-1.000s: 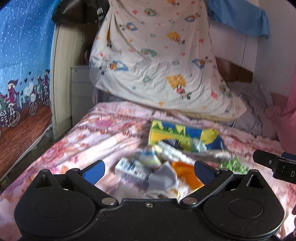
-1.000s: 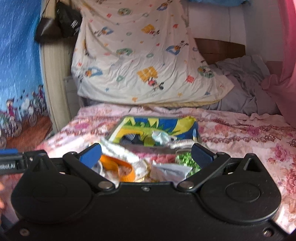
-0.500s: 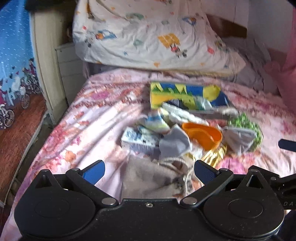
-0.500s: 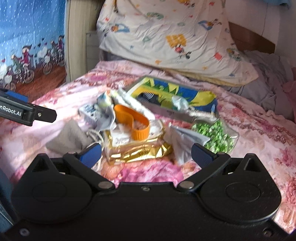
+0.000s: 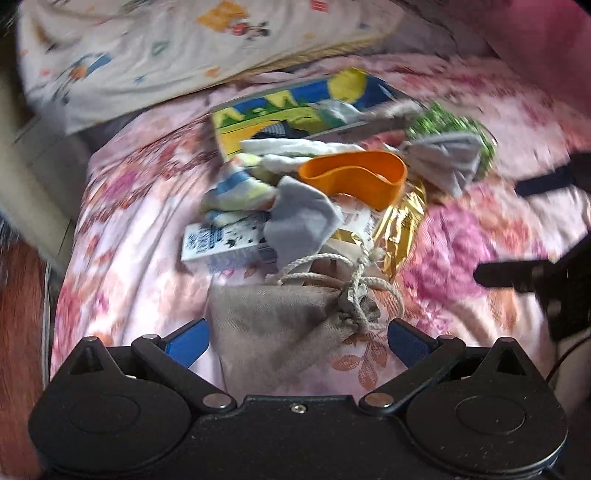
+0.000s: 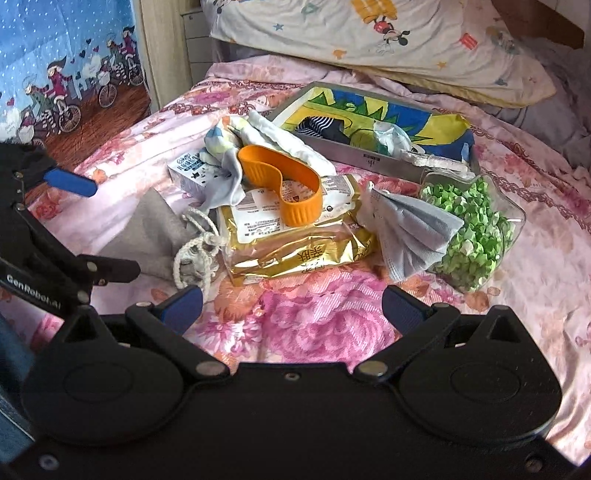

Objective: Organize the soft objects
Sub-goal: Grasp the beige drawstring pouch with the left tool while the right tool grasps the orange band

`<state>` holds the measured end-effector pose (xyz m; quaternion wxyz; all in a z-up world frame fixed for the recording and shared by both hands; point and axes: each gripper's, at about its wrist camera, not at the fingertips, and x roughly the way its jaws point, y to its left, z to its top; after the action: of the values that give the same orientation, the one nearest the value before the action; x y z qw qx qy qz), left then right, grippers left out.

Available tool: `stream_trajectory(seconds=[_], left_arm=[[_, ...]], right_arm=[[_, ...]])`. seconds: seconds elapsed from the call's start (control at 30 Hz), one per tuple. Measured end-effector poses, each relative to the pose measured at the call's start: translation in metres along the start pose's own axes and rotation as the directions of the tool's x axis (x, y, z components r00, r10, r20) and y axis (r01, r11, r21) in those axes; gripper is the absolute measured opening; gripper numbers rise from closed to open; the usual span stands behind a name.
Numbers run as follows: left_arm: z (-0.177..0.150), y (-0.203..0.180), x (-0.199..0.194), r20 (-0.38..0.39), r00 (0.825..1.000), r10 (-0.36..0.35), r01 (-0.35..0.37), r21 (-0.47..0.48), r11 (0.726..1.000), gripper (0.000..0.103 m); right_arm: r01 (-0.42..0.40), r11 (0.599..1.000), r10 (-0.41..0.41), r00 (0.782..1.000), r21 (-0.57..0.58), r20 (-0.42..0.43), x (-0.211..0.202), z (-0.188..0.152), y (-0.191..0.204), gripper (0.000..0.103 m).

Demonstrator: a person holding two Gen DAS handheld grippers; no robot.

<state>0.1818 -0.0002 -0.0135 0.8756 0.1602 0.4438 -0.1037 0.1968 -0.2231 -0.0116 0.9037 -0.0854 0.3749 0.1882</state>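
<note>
A heap of soft things lies on the pink floral bed (image 6: 314,321). A grey drawstring pouch (image 5: 280,332) sits between the fingers of my open left gripper (image 5: 297,338), which hovers right over it. Behind it lie a grey cloth (image 5: 299,221), striped socks (image 5: 236,192), an orange silicone band (image 5: 354,177) and a gold foil packet (image 6: 295,236). A grey face mask (image 6: 410,236) rests against a clear bag of green bits (image 6: 476,229). My right gripper (image 6: 291,308) is open, a little short of the packet.
A colourful shallow box (image 6: 373,122) holding striped cloth stands behind the heap. A small white carton (image 6: 188,173) lies at the left. A cartoon-print pillow (image 6: 369,33) leans at the bed's head. The bed's left edge drops to a wooden floor (image 6: 103,110).
Both grippers have tilted down and moved in on the heap. The left one has come over the drawstring pouch, which now sits between its fingers. Both stay open.
</note>
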Motion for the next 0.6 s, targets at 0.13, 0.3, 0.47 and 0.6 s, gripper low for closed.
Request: stream_trajectory(seconds=[0.13, 0.3, 0.47, 0.6], left_arm=[[0.001, -0.004, 0.014, -0.017, 1.000, -0.011, 0.012, 0.092, 0.996, 0.102], [-0.003, -0.013, 0.029, -0.018, 0.999, -0.031, 0.035, 0.210, 0.977, 0.098], [-0.011, -0.021, 0.044, -0.041, 0.998, -0.038, 0.048, 0.297, 0.954, 0.089], [-0.014, -0.019, 0.054, -0.060, 0.997, -0.055, 0.070, 0.308, 0.949, 0.081]], right_arm=[[-0.012, 0.999, 0.012, 1.000, -0.051, 0.009, 0.009, 0.006, -0.004, 0.102], [-0.046, 0.991, 0.055, 0.996, -0.124, 0.064, 0.021, 0.011, -0.005, 0.102], [-0.064, 0.987, 0.077, 0.994, -0.150, 0.080, 0.033, 0.015, -0.004, 0.102], [-0.068, 0.988, 0.083, 0.991, -0.137, 0.107, 0.038, 0.021, -0.005, 0.102]])
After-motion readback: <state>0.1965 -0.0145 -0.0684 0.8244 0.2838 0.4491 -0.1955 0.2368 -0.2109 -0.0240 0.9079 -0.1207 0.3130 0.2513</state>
